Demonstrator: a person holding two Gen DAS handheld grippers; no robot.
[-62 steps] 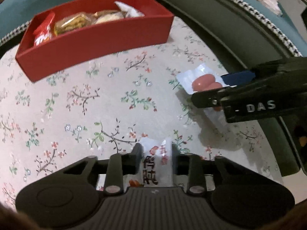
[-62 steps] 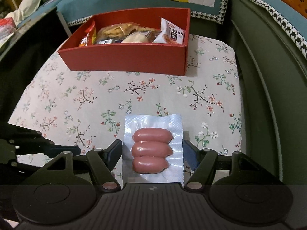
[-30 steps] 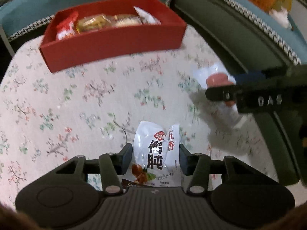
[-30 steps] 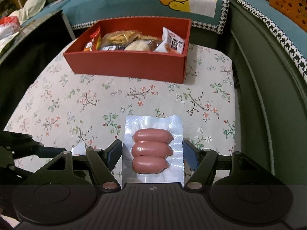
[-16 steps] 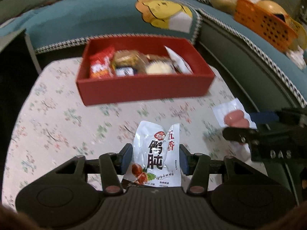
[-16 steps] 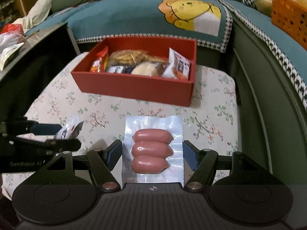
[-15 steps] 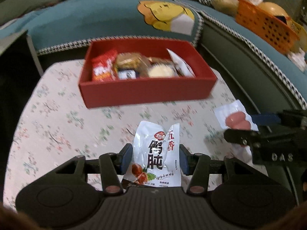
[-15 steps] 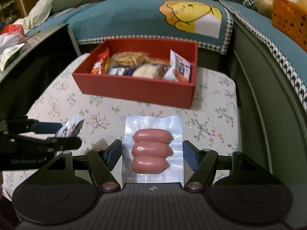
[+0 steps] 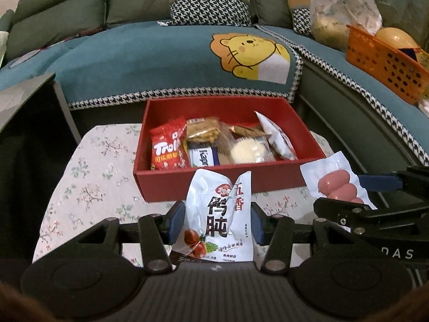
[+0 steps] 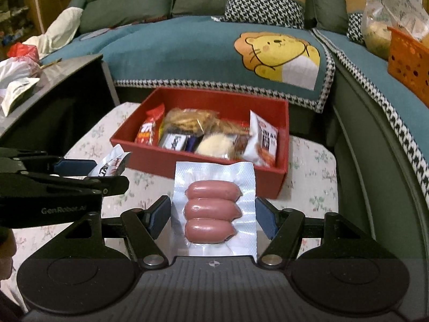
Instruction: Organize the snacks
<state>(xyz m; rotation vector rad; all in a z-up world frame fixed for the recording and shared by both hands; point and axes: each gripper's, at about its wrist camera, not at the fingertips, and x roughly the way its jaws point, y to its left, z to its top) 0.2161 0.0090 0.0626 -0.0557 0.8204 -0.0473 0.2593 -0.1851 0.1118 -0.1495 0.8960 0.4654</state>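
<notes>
Change since earlier frames: both grippers are rising off the floral tablecloth (image 9: pixel 88 182) and tilting up, so the sofa behind is now coming into view; each pack is travelling with its gripper.
Left gripper (image 9: pixel 218 221): its blue pads are pinching a white snack pouch (image 9: pixel 219 214) by both side edges, holding it upright; the pouch's bottom edge is being cut off by the gripper body.
Right gripper (image 10: pixel 213 214): its jaws are pressing on the two side edges of a clear sausage pack (image 10: pixel 213 209) with three pink sausages; the pack's lower edge is disappearing behind the gripper body.
Cross views: in the left view the right gripper (image 9: pixel 348 190) is showing at 3 o'clock, covering part of the sausage pack (image 9: pixel 335 182); in the right view the left gripper (image 10: pixel 107 171) is showing at 9 o'clock, and only a corner of the pouch (image 10: pixel 112 165) is peeking out.
Red box (image 10: pixel 281 145): it is sitting on the cloth at 12 o'clock from both packs, holding several wrapped snacks that are overlapping, so the lower ones are hard to make out.
Red "Trolli" bag (image 9: pixel 167 147): it is leaning at the box's 9 o'clock end.
Orange basket (image 9: pixel 386 64): it is resting on the sofa at 2 o'clock, partly cropped by the frame edge.
</notes>
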